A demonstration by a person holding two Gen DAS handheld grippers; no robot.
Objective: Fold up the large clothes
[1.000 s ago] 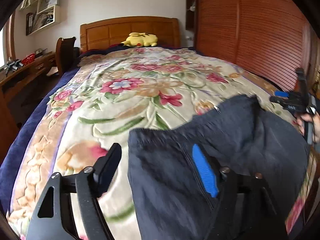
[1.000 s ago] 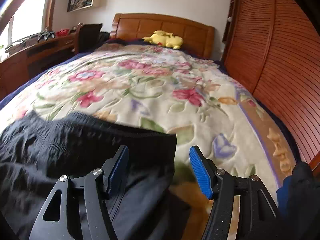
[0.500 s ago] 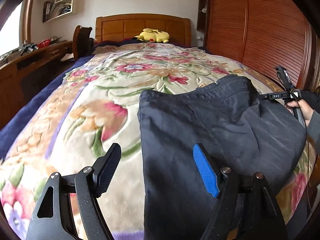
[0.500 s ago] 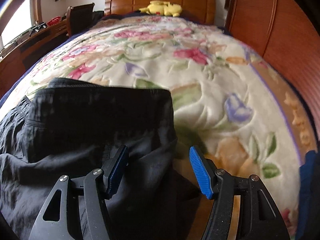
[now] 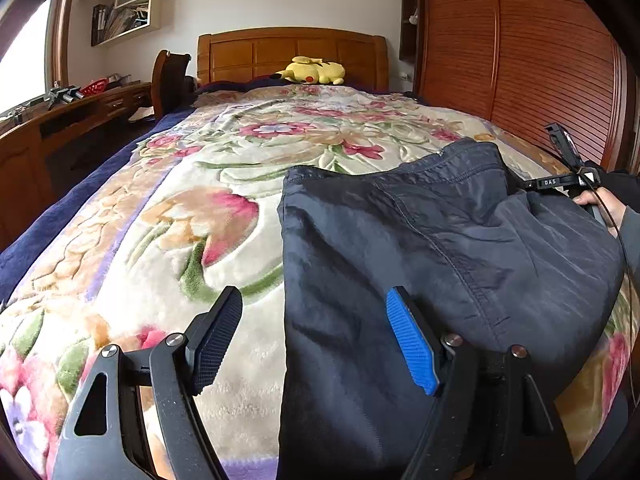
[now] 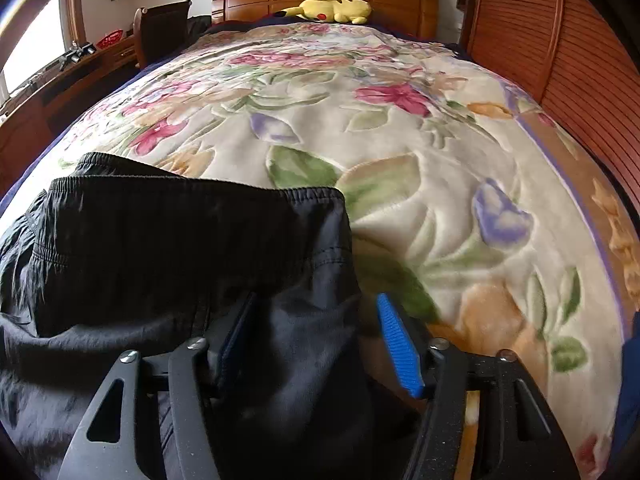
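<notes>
A pair of dark navy trousers (image 5: 420, 240) lies on the floral bedspread (image 5: 200, 208) at the foot of the bed, elastic waistband toward the headboard. My left gripper (image 5: 312, 340) is open at the trousers' left edge; the fabric lies between its jaws, nearer the blue pad. My right gripper (image 6: 316, 344) is open low over the right side of the trousers (image 6: 180, 248), with a fold of cloth lying between its jaws. In the left wrist view the right gripper's body (image 5: 568, 176) and the hand holding it show at the far right.
A yellow plush toy (image 5: 312, 72) lies by the wooden headboard (image 5: 292, 52). A slatted wooden wardrobe (image 5: 520, 60) runs along the right of the bed. A desk (image 5: 60, 120) and chair (image 5: 168, 76) stand on the left.
Both grippers have pulled back toward the foot of the bed and dropped lower over the trousers. The trousers now lie flatter, waistband spread out. Both jaws stay open.
</notes>
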